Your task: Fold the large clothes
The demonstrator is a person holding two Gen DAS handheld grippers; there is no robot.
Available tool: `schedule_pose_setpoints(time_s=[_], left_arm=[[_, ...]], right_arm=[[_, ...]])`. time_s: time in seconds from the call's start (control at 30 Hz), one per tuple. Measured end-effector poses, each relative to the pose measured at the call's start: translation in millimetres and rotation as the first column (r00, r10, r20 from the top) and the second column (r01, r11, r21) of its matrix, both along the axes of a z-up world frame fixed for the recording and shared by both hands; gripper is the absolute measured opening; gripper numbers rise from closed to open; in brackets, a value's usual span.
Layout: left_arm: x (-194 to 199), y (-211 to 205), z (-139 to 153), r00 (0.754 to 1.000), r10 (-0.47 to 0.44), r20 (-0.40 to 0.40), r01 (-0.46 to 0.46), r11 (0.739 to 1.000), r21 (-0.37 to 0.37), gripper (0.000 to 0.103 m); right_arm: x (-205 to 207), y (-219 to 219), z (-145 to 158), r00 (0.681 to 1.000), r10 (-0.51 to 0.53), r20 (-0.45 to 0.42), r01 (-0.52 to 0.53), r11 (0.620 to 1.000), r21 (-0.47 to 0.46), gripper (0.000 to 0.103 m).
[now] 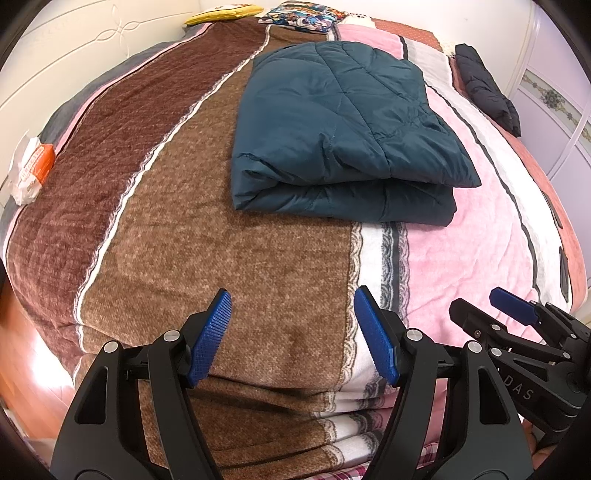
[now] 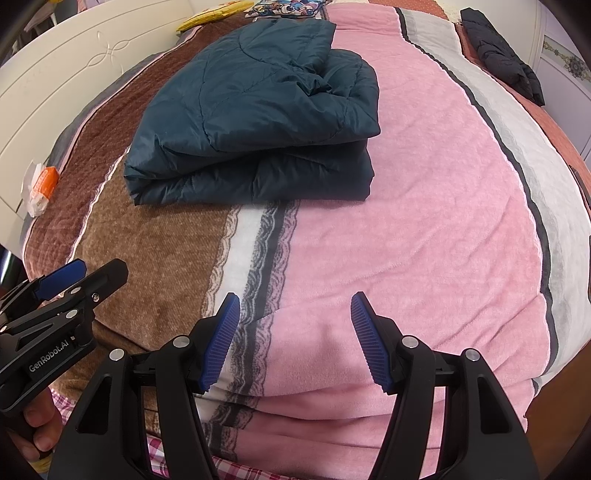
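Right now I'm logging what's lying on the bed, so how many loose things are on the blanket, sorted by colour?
Teal: 1, folded jacket
Black: 1, garment
Yellow: 1, item
Multicoloured: 1, printed item
Orange-white: 1, packet
Total: 5

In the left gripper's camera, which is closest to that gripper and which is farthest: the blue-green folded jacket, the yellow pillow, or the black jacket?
From the left gripper:
1. Folded teal jacket, mid-bed, just ahead.
2. Black jacket, far right edge.
3. Yellow pillow, far end by the headboard.
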State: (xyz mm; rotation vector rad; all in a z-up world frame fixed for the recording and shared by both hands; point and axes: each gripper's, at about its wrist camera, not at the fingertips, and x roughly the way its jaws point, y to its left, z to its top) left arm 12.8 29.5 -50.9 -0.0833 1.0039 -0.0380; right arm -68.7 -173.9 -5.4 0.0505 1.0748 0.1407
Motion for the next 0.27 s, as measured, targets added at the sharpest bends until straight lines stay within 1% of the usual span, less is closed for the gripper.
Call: schedule_pose_setpoints(time_s=[0.27], left_arm=[[0.1,1.4,-0.9,1.0,0.003,-0.011,-0.003,1.0,0.01,0.069]], right_arm=[[0.2,0.1,-0.1,1.0,0.0,0.0,0.0,1.0,0.001,0.062]])
